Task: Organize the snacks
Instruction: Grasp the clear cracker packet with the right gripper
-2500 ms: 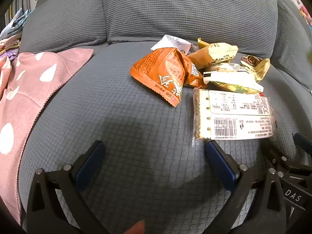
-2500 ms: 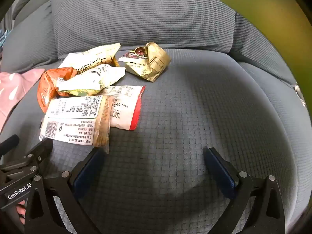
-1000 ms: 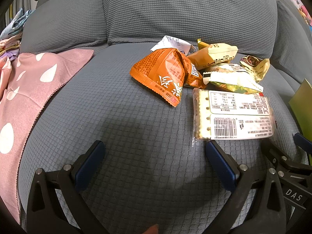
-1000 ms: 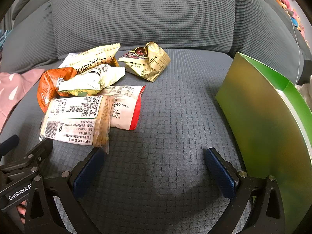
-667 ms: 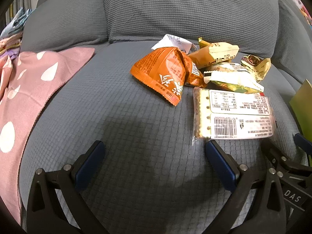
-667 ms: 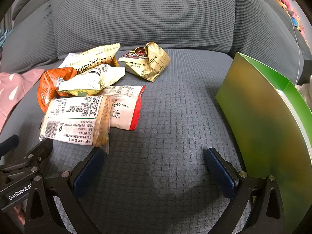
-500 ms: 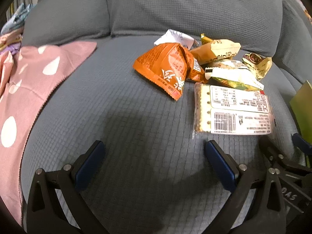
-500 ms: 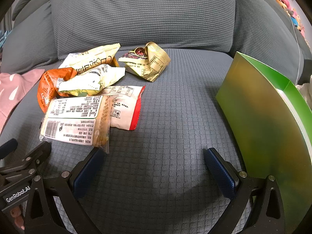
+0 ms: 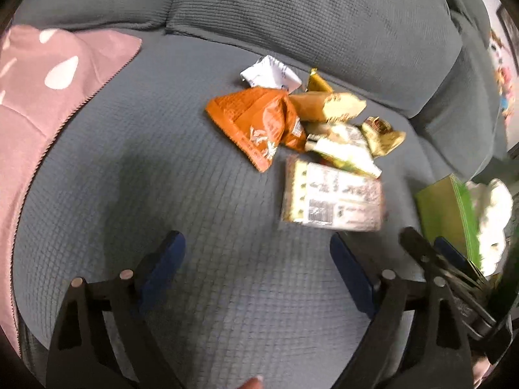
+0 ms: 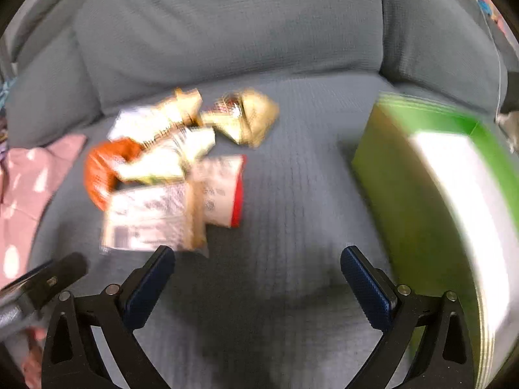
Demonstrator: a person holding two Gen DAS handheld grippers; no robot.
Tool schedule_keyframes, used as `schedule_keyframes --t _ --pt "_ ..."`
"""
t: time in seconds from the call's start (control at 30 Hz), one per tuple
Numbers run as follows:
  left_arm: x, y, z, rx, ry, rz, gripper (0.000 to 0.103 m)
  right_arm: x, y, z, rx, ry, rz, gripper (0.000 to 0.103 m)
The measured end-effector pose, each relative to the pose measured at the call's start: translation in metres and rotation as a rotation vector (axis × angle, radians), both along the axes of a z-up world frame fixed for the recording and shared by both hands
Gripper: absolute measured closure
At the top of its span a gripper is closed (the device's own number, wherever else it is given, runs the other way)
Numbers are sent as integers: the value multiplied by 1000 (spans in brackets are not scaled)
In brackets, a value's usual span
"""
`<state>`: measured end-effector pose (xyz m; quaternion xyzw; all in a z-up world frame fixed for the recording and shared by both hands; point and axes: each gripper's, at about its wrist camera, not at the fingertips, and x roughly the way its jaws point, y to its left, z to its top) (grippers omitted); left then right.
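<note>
A heap of snack packets lies on the grey sofa seat (image 9: 162, 162): an orange bag (image 9: 256, 123), a flat cracker pack (image 9: 331, 201) with a barcode label, a gold wrapper (image 9: 382, 133), a white packet (image 9: 271, 74) and a red-edged white packet (image 10: 223, 191). My left gripper (image 9: 258, 256) hovers over bare seat in front of the heap, nothing between its fingers, its jaws closing a little. My right gripper (image 10: 258, 265) is open over bare seat between the cracker pack (image 10: 152, 217) and a green box (image 10: 431, 194) on the right.
A pink polka-dot cloth (image 9: 39, 103) covers the seat's left side. Grey back cushions (image 9: 292, 16) rise behind the heap. The green box (image 9: 447, 214) stands at the right edge of the left wrist view, with the other gripper's black frame (image 9: 454, 278) in front of it.
Both grippers have lifted, so the heap looks smaller and farther. The left view has rolled and swung, showing more of the green box. The left jaws have narrowed slightly. The green box appeared earlier at the right.
</note>
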<state>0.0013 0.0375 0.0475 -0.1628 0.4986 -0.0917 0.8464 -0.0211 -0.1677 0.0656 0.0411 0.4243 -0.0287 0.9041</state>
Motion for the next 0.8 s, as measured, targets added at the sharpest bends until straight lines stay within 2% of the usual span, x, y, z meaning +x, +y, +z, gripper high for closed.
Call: schedule_keyframes --t 0.07,0.13,0.2,0.23,0.3,0.33,0.4,0.47,0.6,0.63,0.7,0.8 --pt "8 -2 8 -15 -15 -14 12 1 -3 23 72 -27 27 1" --pt "16 -11 13 13 -26 -40 12 12 -6 37 195 -26 61 2" --pt "26 -20 13 41 -21 -73 16 36 -7 34 315 27 101 15" --pt "29 -22 10 38 -10 -85 23 44 -6 27 334 55 103 20" --pt "33 -25 -1 0 22 -97 28 56 -3 9 341 124 101 39" --pt "37 -24 -7 -25 35 -104 30 59 -1 0 333 152 106 41" --pt "40 -27 -16 -54 61 -121 33 61 2 -11 338 171 122 42" --pt "41 -32 -19 -41 71 -123 37 65 5 -17 336 179 137 42" --pt "41 -42 -21 -49 40 -154 52 68 10 -28 362 197 169 42" --pt "40 -44 -20 -36 30 -157 53 69 12 -30 346 198 162 42" --pt "36 -49 -18 -20 12 -164 56 64 14 -27 302 176 145 50" --pt "26 -52 -8 -12 -19 -170 60 55 8 -23 295 160 129 51"
